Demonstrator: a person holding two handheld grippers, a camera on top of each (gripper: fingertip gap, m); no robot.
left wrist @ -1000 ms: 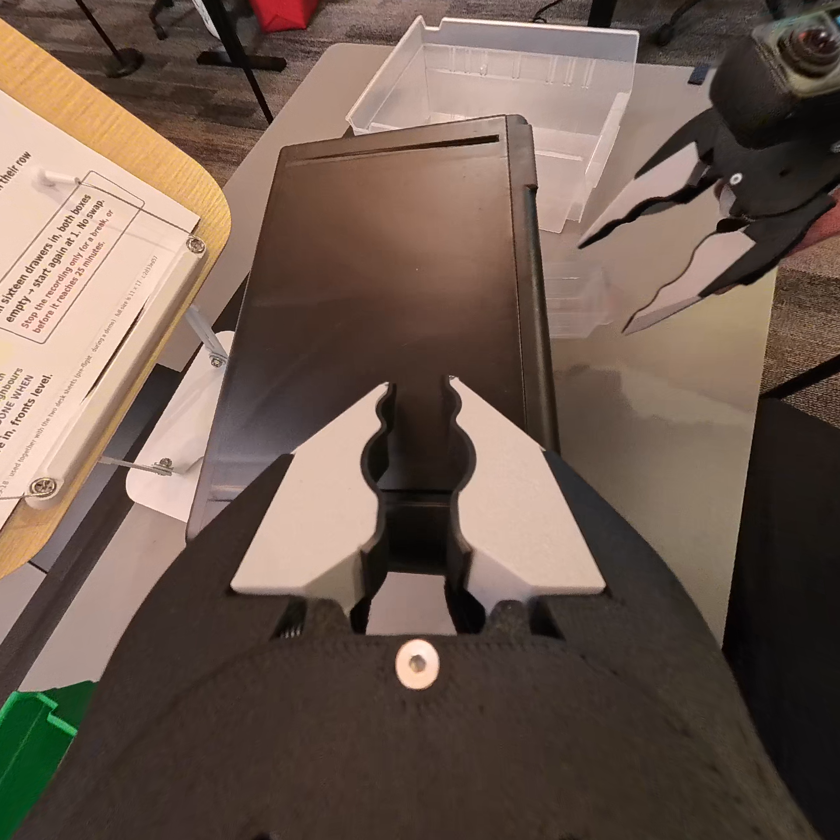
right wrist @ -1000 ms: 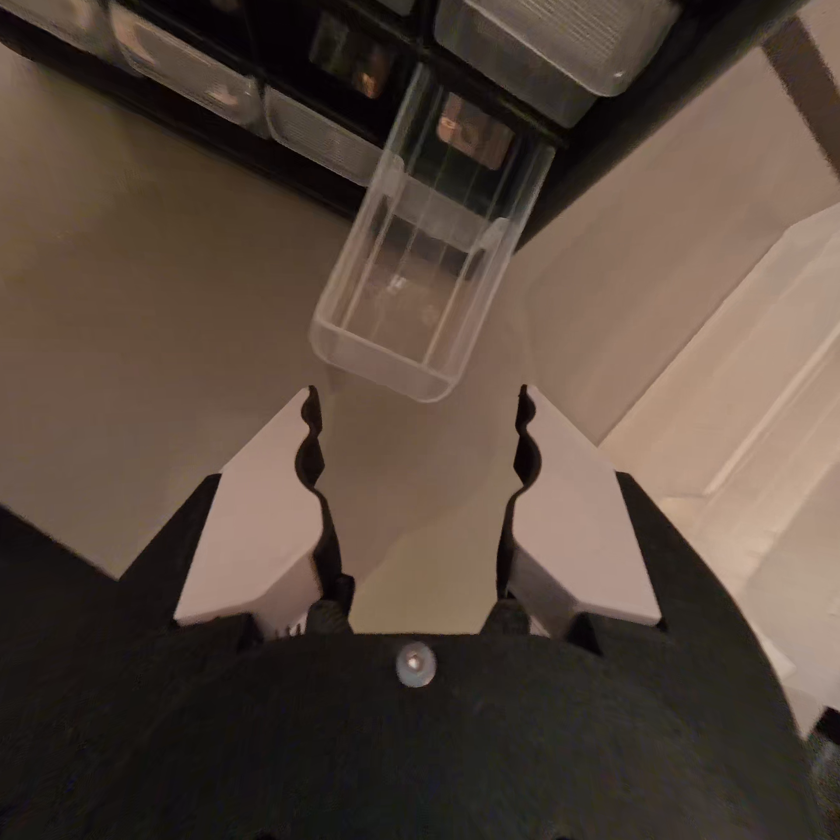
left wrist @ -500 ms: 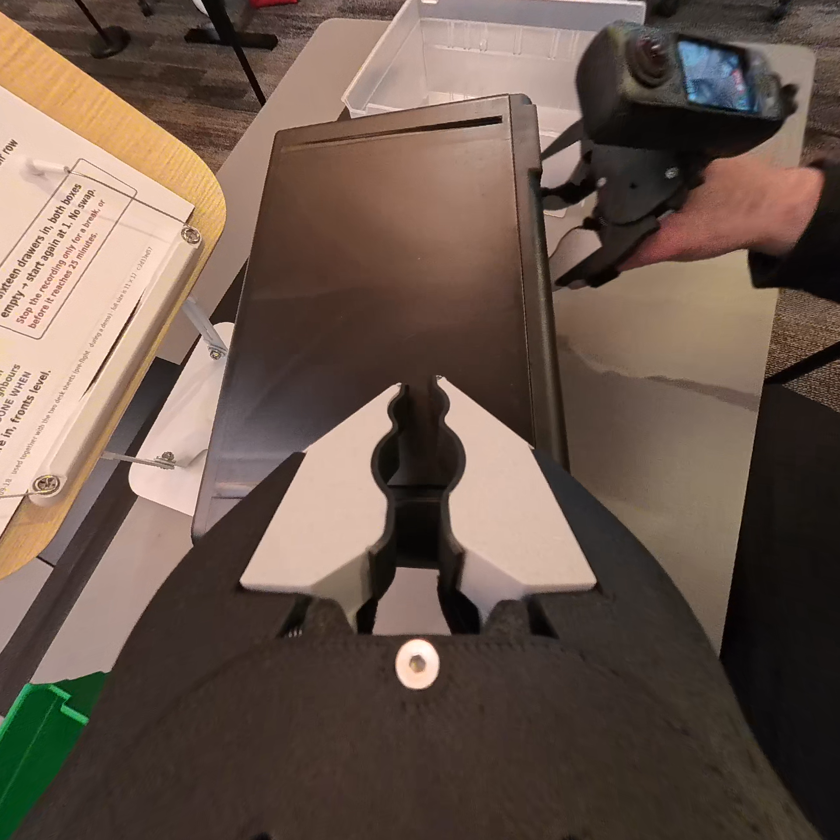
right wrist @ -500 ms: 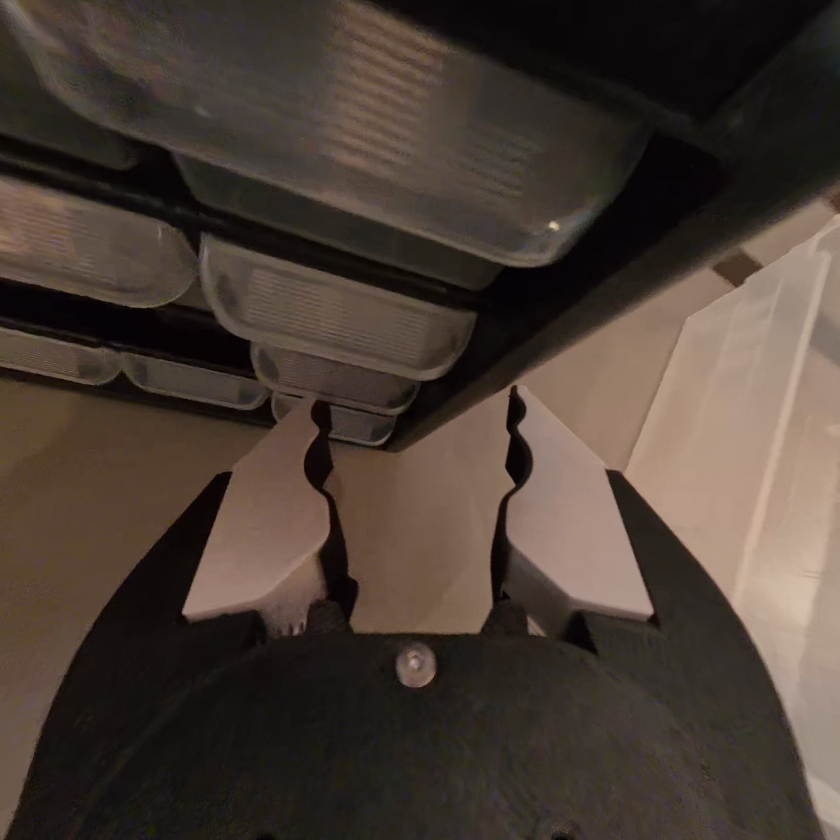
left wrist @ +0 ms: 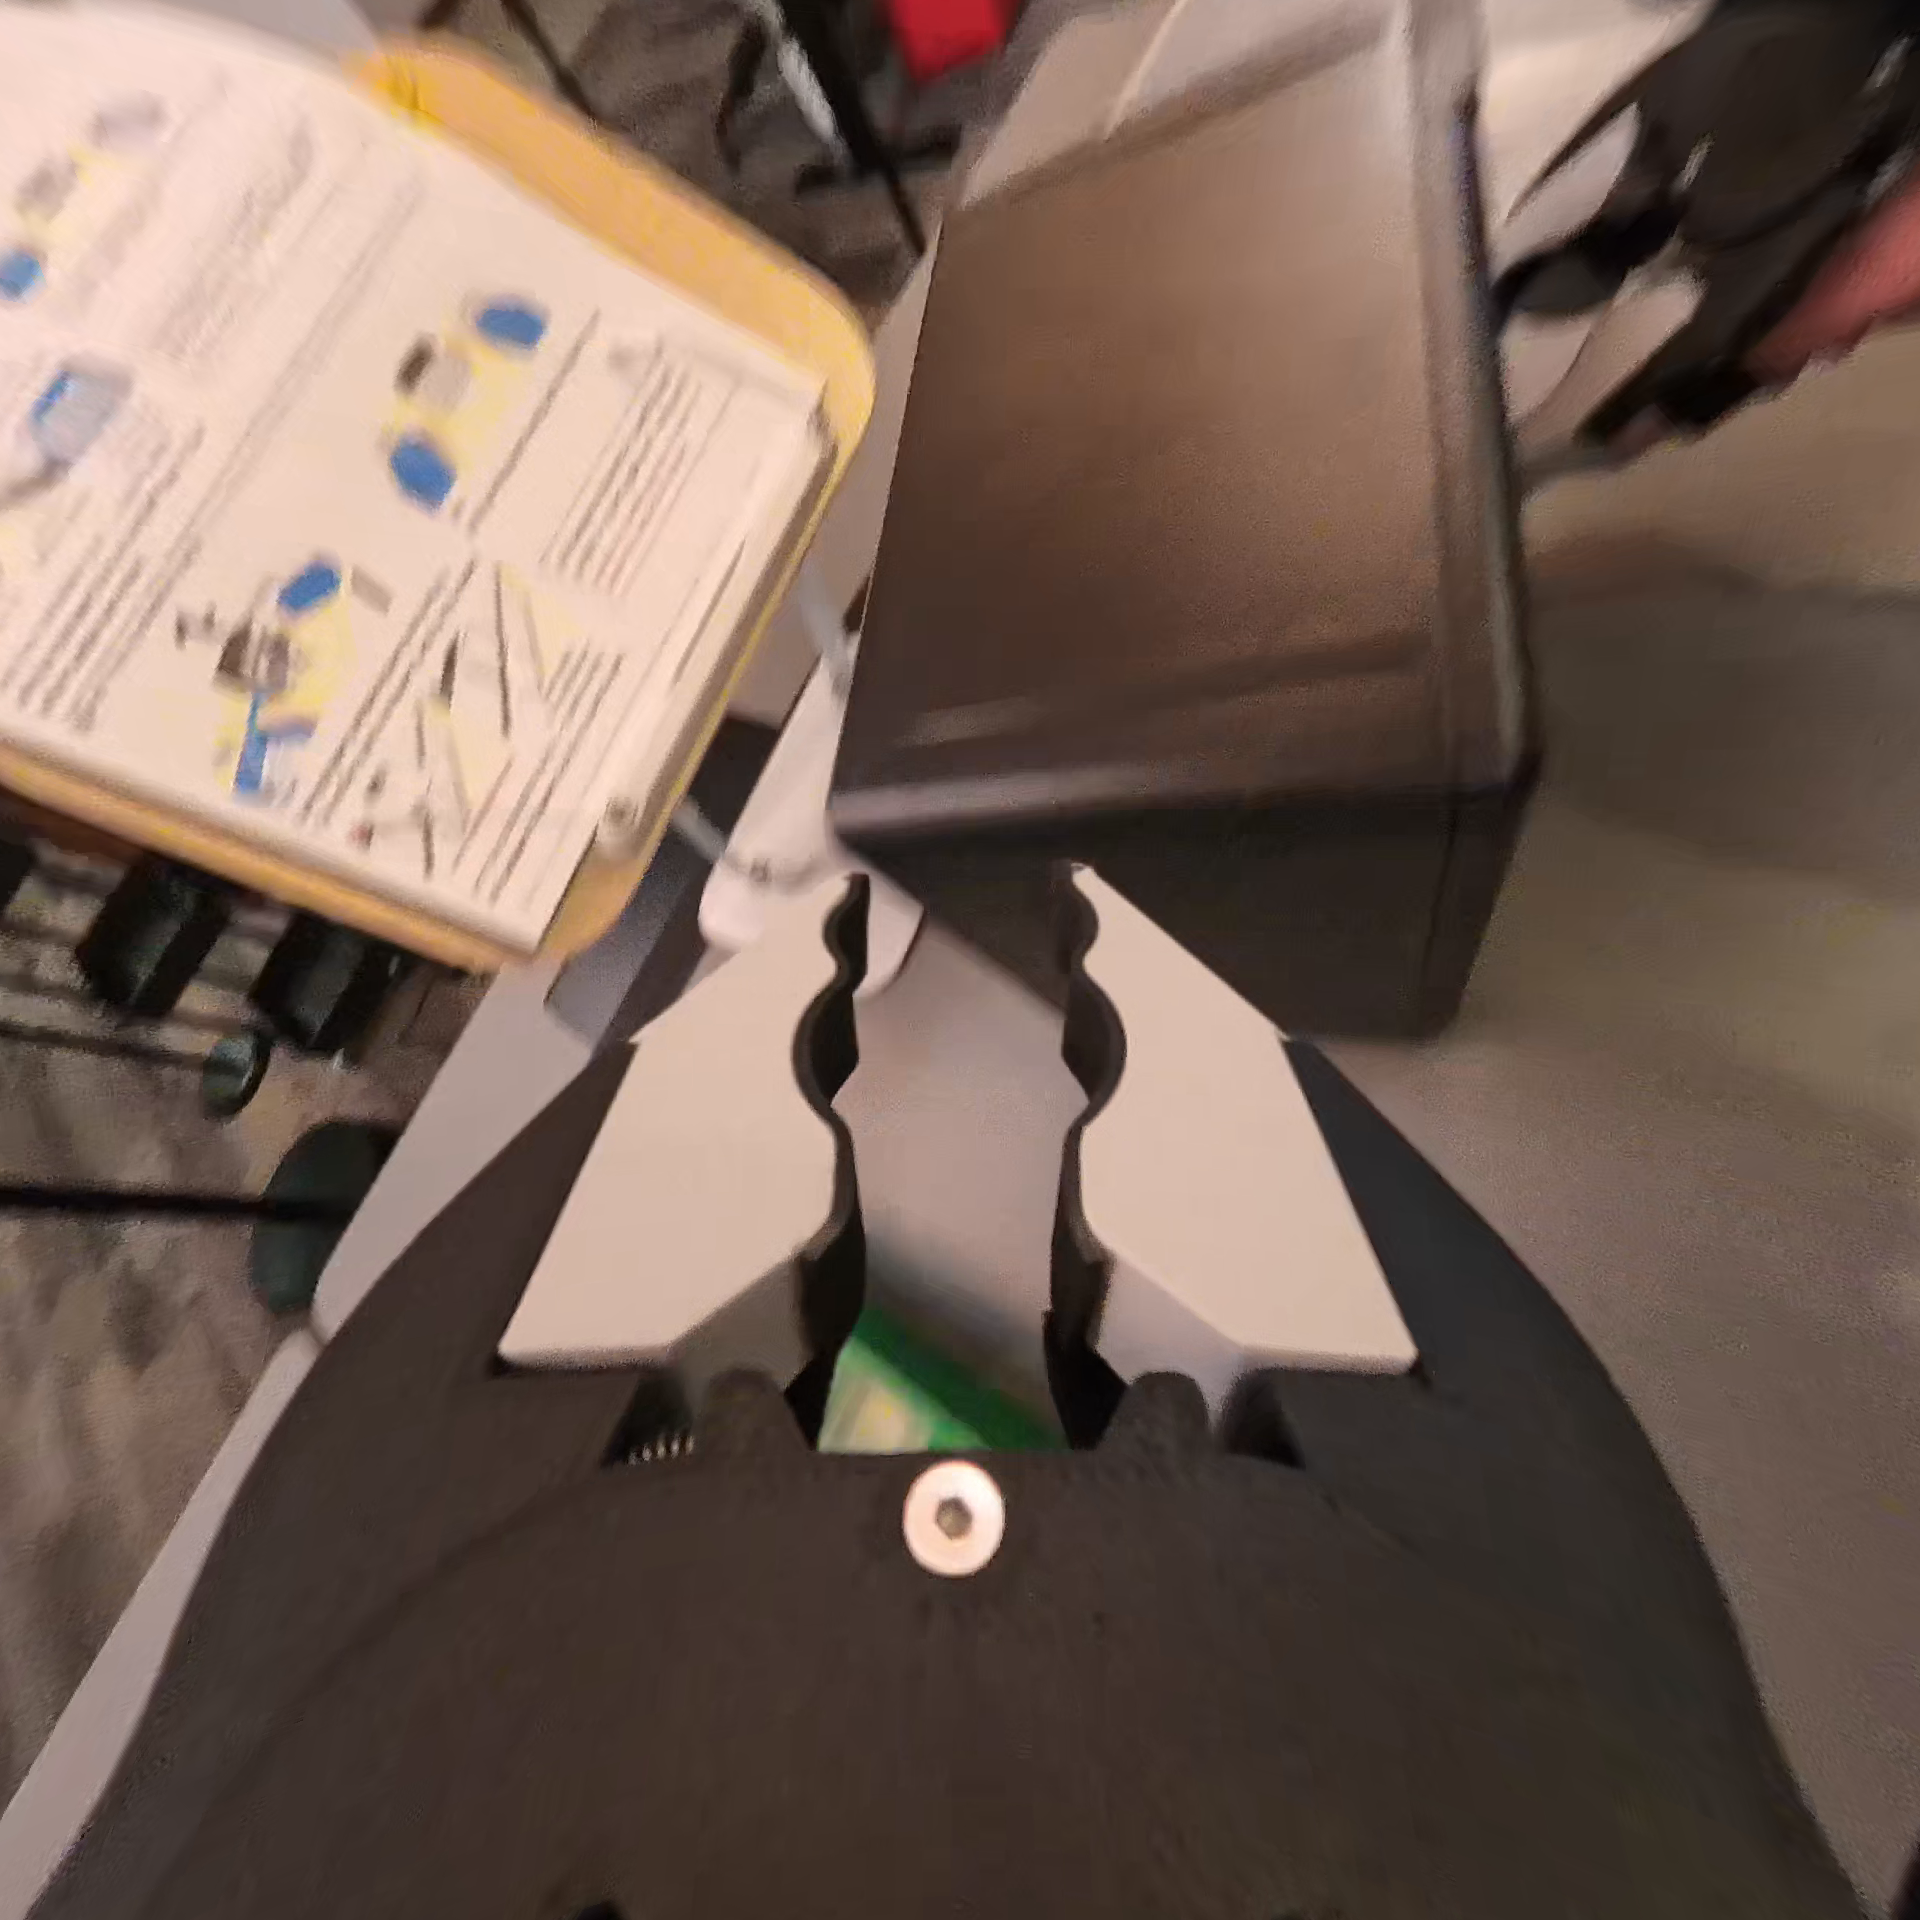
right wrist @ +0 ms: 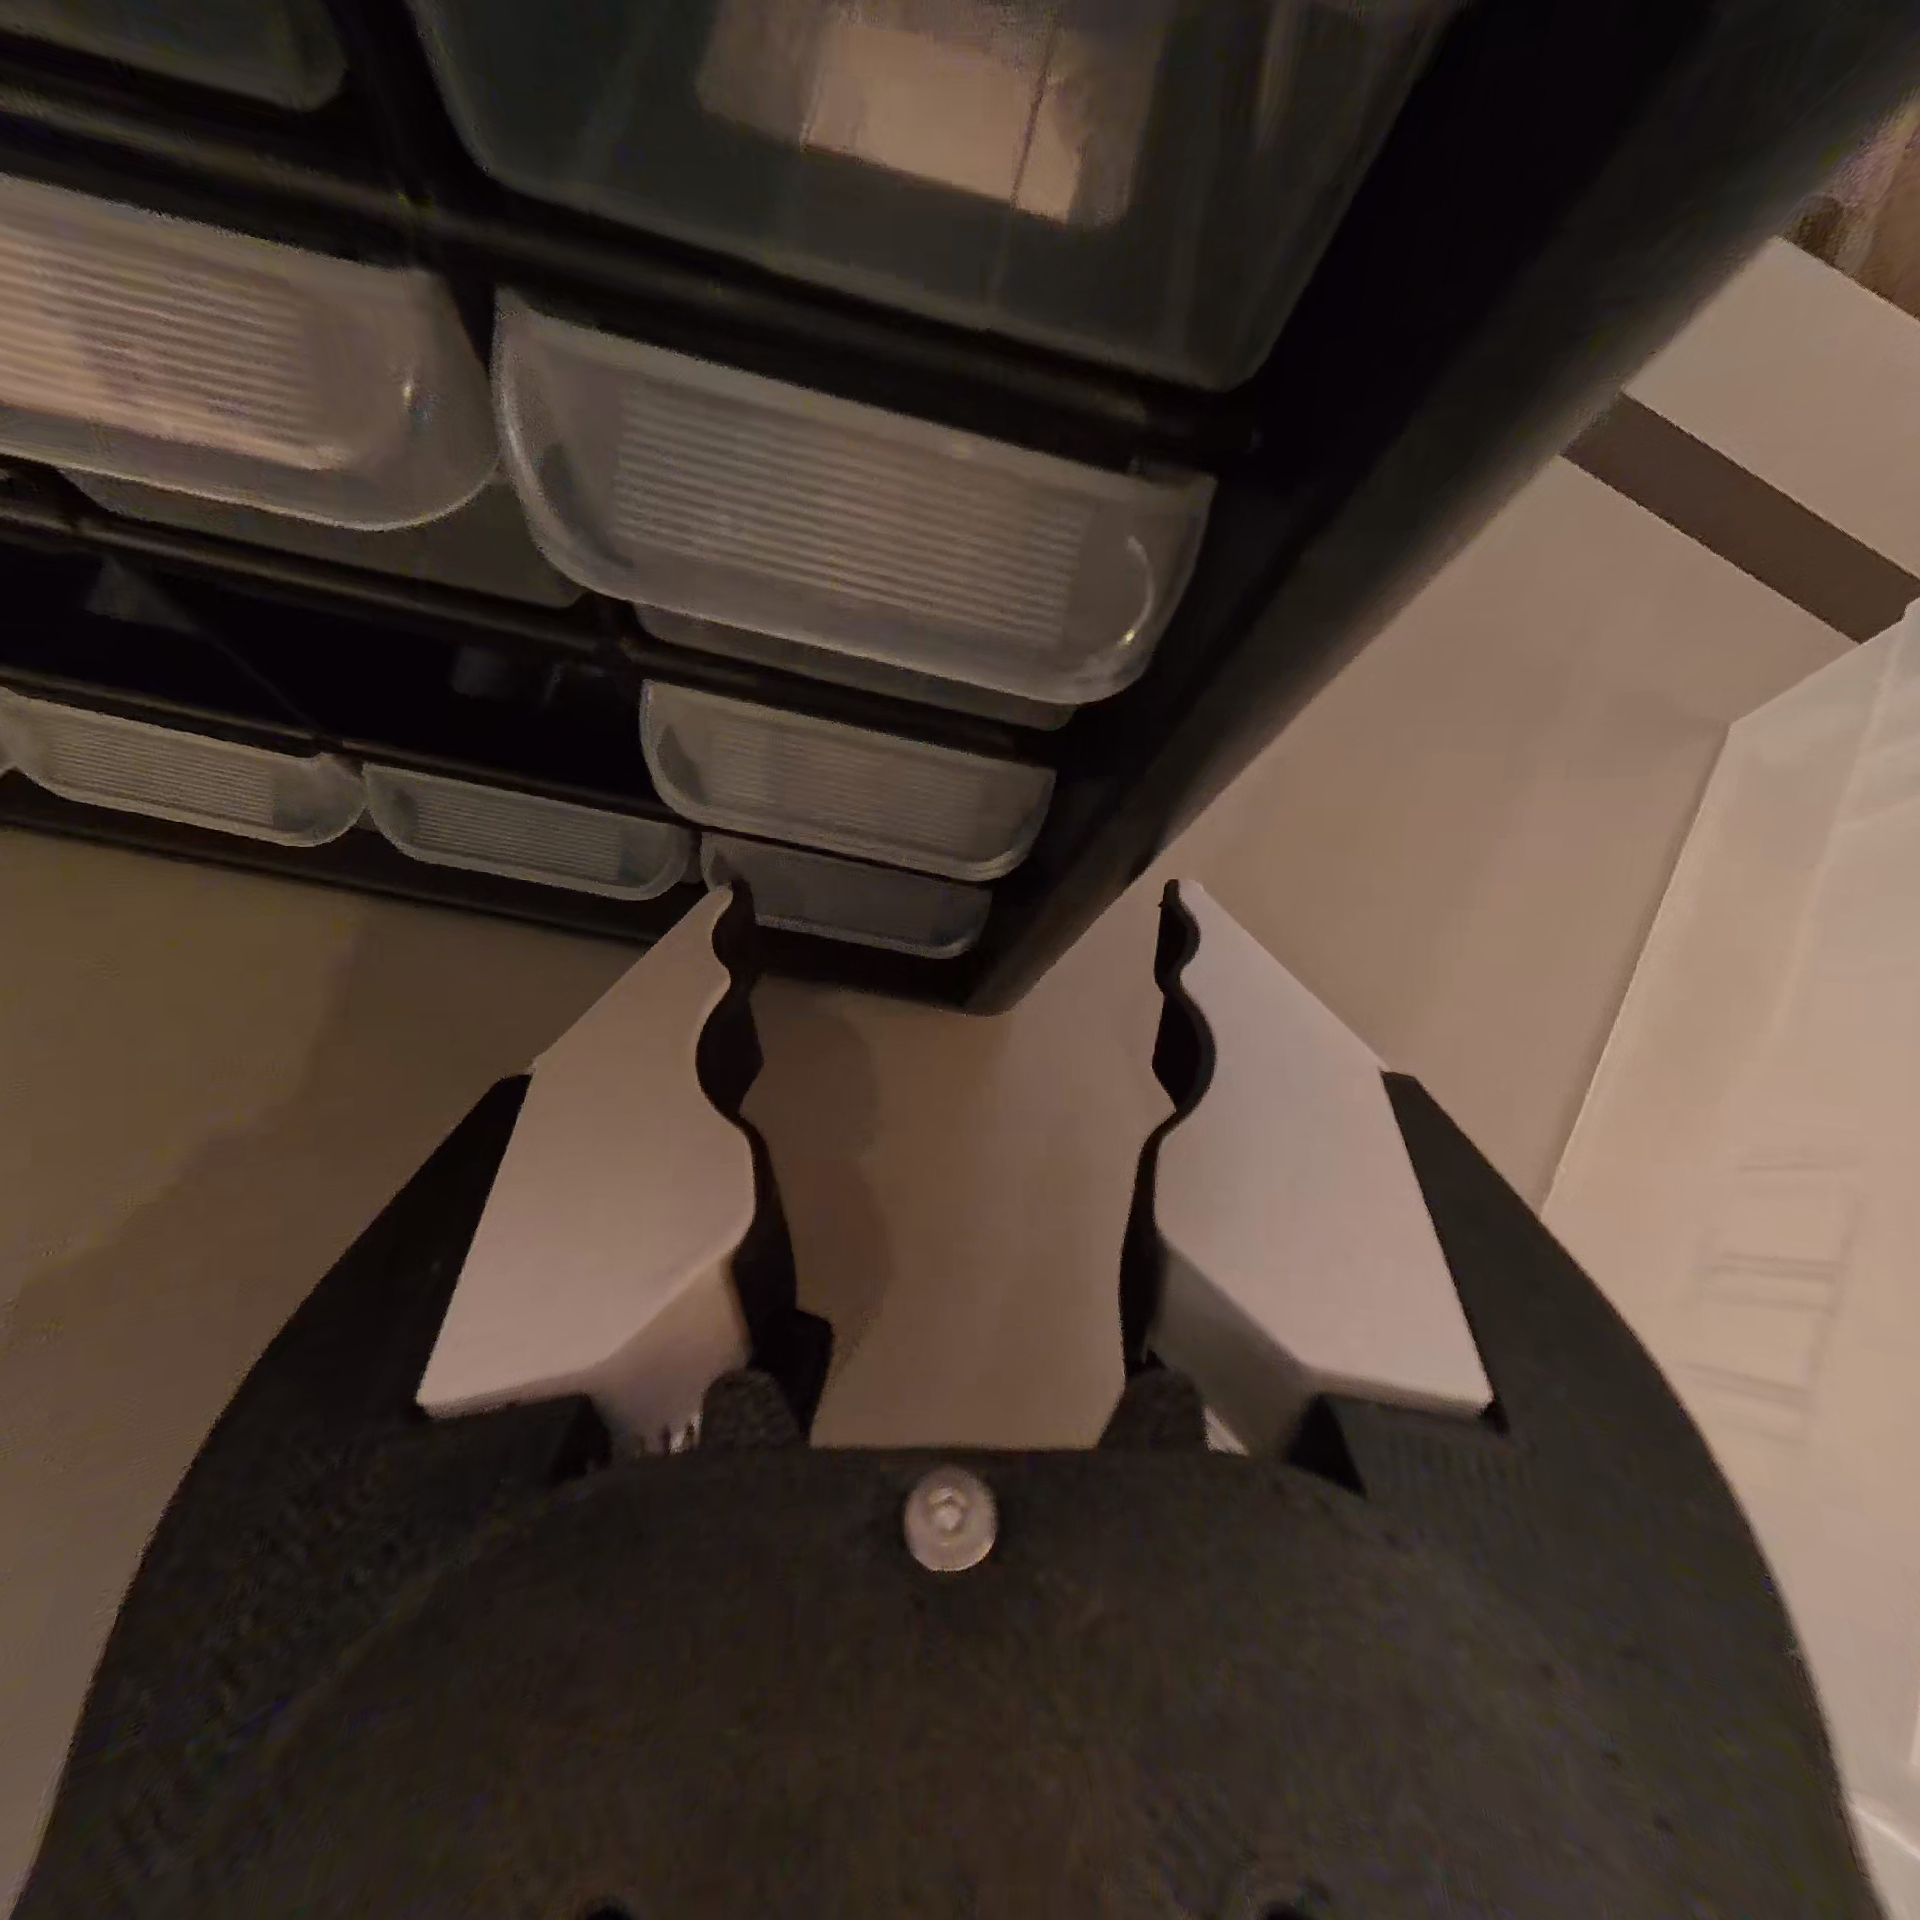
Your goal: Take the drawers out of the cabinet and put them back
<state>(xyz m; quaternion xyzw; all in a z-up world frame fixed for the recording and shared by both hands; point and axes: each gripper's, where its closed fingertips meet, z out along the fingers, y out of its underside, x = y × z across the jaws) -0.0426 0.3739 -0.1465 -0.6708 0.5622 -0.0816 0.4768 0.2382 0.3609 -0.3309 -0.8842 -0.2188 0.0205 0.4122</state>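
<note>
Clear drawers (right wrist: 852,551) sit flush in the cabinet (right wrist: 1299,582); both right gripper (right wrist: 951,904) and left gripper (left wrist: 961,894) gape empty (a skewed grab could jam one).

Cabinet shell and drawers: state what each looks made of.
Cabinet: apparently moulded black plastic, semi-gloss; its rounded corner and smooth top carry soft highlights. Painted metal cannot be ruled out.

Drawers: clear, colourless plastic; the dark frame shows through them, their rounded edges catch light, and fine ribbing gives the fronts a frosted look.
</note>
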